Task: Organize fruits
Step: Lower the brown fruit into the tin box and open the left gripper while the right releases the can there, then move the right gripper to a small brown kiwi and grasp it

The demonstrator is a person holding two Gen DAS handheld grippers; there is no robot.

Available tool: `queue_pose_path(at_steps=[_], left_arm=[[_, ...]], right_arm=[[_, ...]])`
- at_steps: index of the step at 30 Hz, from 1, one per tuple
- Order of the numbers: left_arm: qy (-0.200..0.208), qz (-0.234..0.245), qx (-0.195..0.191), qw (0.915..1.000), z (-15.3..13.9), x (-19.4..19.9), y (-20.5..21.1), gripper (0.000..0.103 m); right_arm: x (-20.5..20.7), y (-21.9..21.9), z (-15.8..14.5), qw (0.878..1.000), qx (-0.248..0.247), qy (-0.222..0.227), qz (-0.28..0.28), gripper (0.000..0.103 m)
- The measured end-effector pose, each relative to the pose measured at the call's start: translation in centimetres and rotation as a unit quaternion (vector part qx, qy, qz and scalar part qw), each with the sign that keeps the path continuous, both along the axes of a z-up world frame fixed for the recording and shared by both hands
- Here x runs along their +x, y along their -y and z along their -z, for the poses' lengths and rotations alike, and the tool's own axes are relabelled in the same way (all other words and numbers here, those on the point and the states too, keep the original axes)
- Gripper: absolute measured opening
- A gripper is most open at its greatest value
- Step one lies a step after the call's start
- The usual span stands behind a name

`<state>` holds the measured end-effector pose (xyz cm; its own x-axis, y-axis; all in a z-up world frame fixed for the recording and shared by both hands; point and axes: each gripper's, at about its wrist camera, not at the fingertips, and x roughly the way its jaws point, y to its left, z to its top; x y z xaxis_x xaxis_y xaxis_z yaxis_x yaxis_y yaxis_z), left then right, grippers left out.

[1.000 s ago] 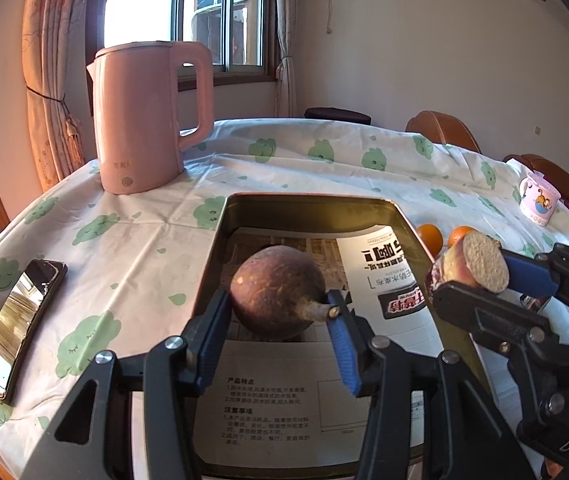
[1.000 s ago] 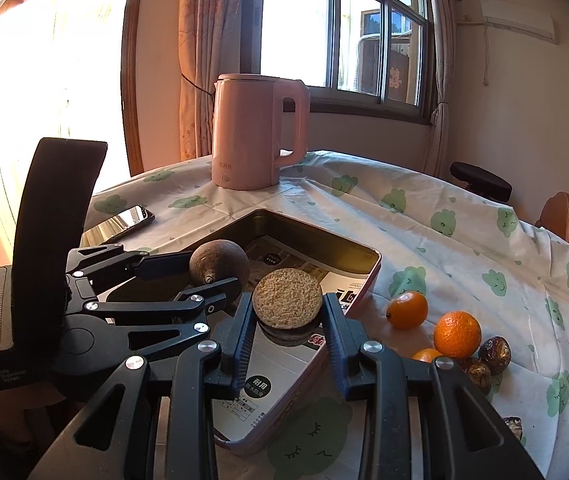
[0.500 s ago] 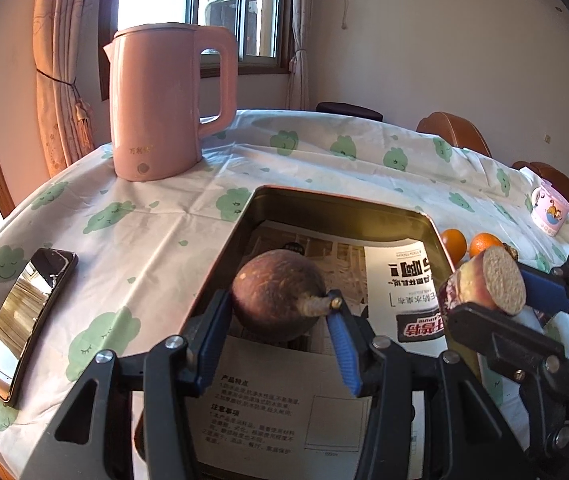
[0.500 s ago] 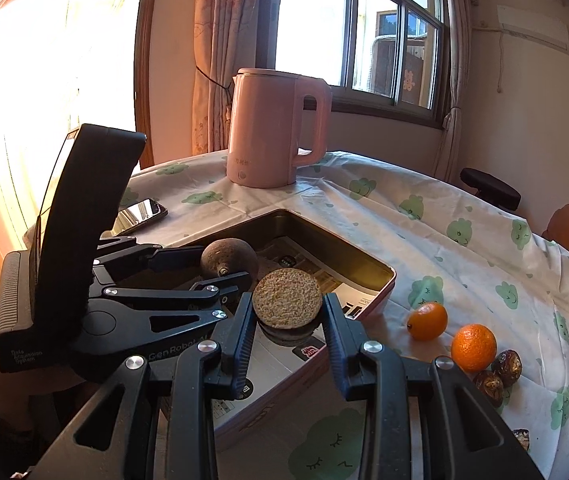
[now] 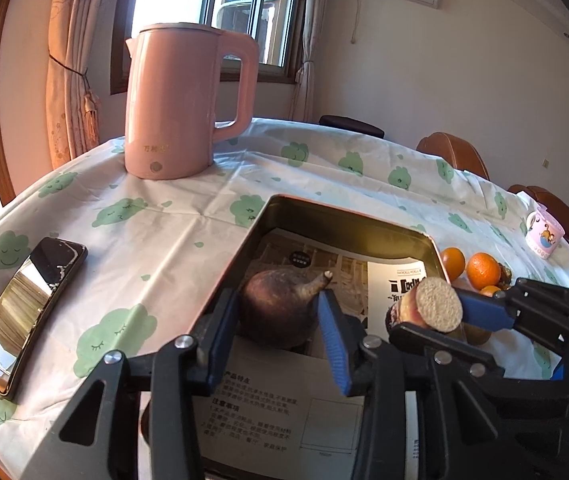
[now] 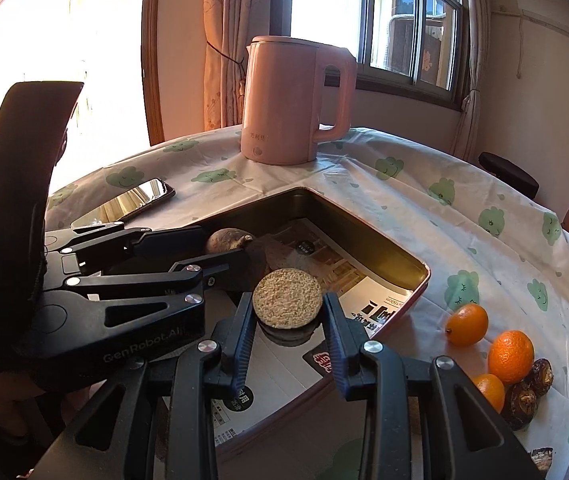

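A phone (image 5: pixel 28 312) is lying near the left edge of the table (image 5: pixel 172 224), with free cloth between it and the tray (image 5: pixel 348 216). A pink kettle (image 5: pixel 182 104) is standing behind. The left gripper (image 5: pixel 280 320) is hovering just inside the tray's left wall; its jaws are closing around a dark round fruit (image 5: pixel 278 310), and the pads seem to be pressing on it. The right gripper (image 6: pixel 287 322) is gripping a cut root piece (image 6: pixel 287 298) with narrow jaws above the tray's near right rim. Oranges (image 6: pixel 510 356) are lying on the cloth right of the tray, near the table edge.
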<state>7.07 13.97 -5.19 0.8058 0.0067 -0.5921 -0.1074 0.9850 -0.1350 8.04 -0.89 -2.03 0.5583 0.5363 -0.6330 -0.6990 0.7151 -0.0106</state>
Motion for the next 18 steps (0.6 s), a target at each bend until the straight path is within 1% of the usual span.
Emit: queue_pose_path(at_steps=[4, 6, 7, 8, 9, 11, 12, 15, 18], left_arm=[[0.007, -0.006, -0.001, 1.0000, -0.3, -0.7, -0.1, 0.047], [0.015, -0.011, 0.005, 0.9998, -0.8, -1.3, -0.1, 0.054], [0.020, -0.012, 0.004, 0.9997, -1.0, -1.6, -0.1, 0.058], [0.026, -0.013, 0.002, 0.9996, -1.3, -1.9, -0.1, 0.071], [0.033, -0.017, 0.005, 0.9993, -1.6, -2.3, 0.0, 0.088], [0.056, -0.023, 0.008, 0.9981, -2.4, -3.2, 0.2, 0.103], [0.067, -0.022, 0.006, 0.9975, -2.8, -3.5, 0.3, 0.103], [0.081, -0.019, 0.000, 0.9965, -3.6, -3.8, 0.9, 0.103], [0.086, -0.018, -0.004, 0.9961, -3.5, -3.6, 1.8, 0.103]], right_arm=[[0.3, 0.1, 0.2, 1.000, 0.011, -0.013, -0.004, 0.037], [0.2, 0.4, 0.0, 1.000, 0.017, -0.011, 0.000, 0.044], [0.2, 0.7, -0.1, 1.000, 0.021, -0.011, 0.000, 0.046], [0.1, 1.0, -0.3, 1.000, 0.026, -0.010, 0.000, 0.050], [-0.1, 1.5, -0.6, 1.000, 0.029, -0.006, 0.001, 0.051], [-0.4, 2.9, -1.2, 1.000, 0.029, 0.006, 0.007, 0.052], [-0.5, 3.9, -1.4, 1.000, 0.025, 0.014, 0.014, 0.052], [-0.5, 7.2, -1.5, 0.998, 0.006, 0.039, 0.054, 0.052], [0.3, 9.6, -1.1, 0.995, -0.007, 0.040, 0.090, 0.052]])
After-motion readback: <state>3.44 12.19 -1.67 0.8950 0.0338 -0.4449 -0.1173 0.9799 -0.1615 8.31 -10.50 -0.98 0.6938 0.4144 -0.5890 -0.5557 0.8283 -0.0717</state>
